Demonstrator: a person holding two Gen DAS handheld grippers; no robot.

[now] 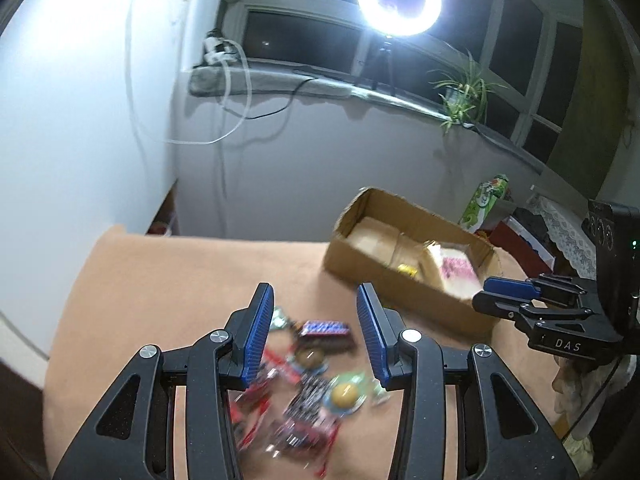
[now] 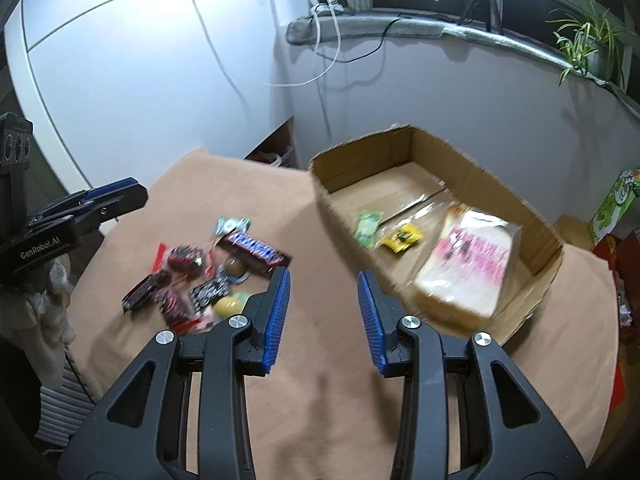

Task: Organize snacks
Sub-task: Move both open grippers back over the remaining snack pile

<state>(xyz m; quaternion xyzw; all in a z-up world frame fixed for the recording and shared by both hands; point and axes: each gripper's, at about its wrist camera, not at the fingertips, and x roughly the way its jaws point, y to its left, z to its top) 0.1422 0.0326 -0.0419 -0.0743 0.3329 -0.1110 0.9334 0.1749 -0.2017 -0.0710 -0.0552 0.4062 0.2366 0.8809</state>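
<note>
Blue pads of left claw part open, empty, right over snack pile.
Right claw likewise part open and empty, between pile to its left and box ahead-right; long blue bar lying crosswise; left claw nearer.

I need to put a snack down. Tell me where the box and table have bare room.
The cardboard box is bare along its far-left floor; bread bag, yellow packet and green packet crowd the near-right. The table is bare before the right gripper; the snack pile crowds its left.

Wrist views — downward, shared table
</note>
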